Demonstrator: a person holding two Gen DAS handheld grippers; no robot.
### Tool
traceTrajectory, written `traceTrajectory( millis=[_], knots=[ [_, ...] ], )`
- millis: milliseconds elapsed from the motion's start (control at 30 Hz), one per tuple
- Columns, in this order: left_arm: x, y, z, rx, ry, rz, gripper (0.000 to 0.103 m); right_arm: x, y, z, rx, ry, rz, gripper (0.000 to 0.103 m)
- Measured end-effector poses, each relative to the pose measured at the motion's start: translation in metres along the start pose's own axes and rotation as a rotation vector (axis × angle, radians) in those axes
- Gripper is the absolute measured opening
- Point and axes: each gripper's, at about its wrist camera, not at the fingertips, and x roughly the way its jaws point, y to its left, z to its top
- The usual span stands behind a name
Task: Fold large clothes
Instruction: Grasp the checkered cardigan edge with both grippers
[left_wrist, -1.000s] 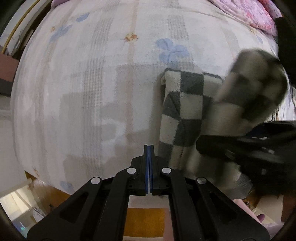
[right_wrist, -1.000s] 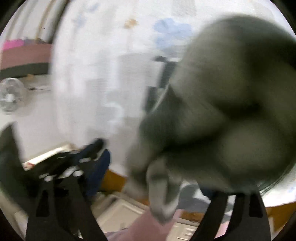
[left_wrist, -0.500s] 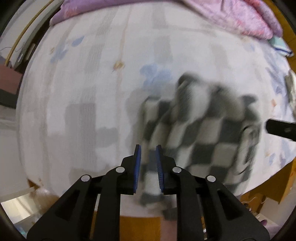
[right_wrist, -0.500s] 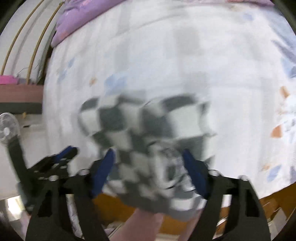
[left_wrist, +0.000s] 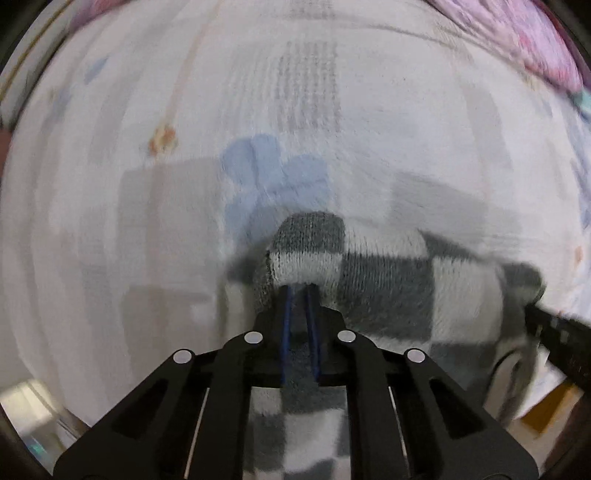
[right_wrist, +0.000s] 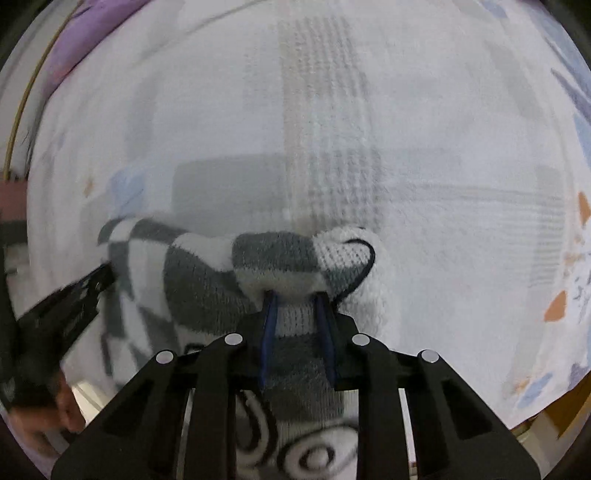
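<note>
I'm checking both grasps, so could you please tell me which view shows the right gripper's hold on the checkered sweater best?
The right wrist view: the right gripper has checkered sweater bunched between its blue fingers. The left wrist view shows only its dark, blurred edge.

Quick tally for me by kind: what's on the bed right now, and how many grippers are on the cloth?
Checkered sweater: 1, bunched near the bed's edge
Grippers: 2, the left gripper and the right gripper, each shut on the sweater
Bedsheet: 1, white with blue flowers
Pink quilt: 1, at the far side
Total: 5
</note>
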Motion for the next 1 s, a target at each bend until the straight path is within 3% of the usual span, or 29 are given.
traceTrajectory(
  millis=[133, 233, 400, 500, 600, 633, 667, 733, 833, 933, 1000],
  knots=[
    [0.000, 0.007, 0.003, 0.064, 0.003, -0.026, 0.007, -0.001, -0.002, 0.000, 0.018, -0.011, 0.012, 0.020],
    [0.000, 0.010, -0.001, 0.110, -0.006, 0.002, 0.003, -0.001, -0.023, -0.004, 0.130, -0.028, 0.113, 0.018],
    [-0.010, 0.011, -0.007, 0.066, -0.005, 0.011, 0.003, 0.002, -0.046, -0.001, 0.363, -0.049, 0.211, 0.016],
    [-0.028, 0.016, -0.018, 0.016, 0.018, -0.015, 0.003, -0.013, -0.039, -0.005, 0.326, -0.057, 0.171, 0.016],
    [-0.045, 0.017, -0.039, -0.001, 0.019, -0.103, 0.006, -0.043, -0.022, -0.018, 0.158, -0.063, 0.125, 0.019],
    [-0.049, 0.016, -0.051, -0.002, 0.026, -0.125, 0.013, -0.053, -0.016, -0.027, 0.094, -0.057, 0.108, 0.019],
    [-0.051, 0.012, -0.062, -0.003, 0.039, -0.132, 0.029, -0.060, -0.011, -0.038, 0.050, -0.046, 0.096, 0.019],
    [-0.053, 0.012, -0.086, -0.015, 0.060, -0.137, 0.049, -0.068, -0.010, -0.063, 0.004, -0.017, 0.085, 0.019],
    [-0.046, 0.022, -0.133, -0.085, 0.135, -0.202, 0.066, -0.070, -0.028, -0.105, 0.056, 0.043, 0.118, 0.019],
    [-0.021, 0.035, -0.182, -0.249, 0.246, -0.362, 0.065, -0.063, -0.053, -0.138, 0.161, 0.109, 0.154, 0.022],
    [-0.006, 0.038, -0.199, -0.349, 0.281, -0.418, 0.061, -0.051, -0.066, -0.155, 0.204, 0.145, 0.161, 0.022]
  ],
)
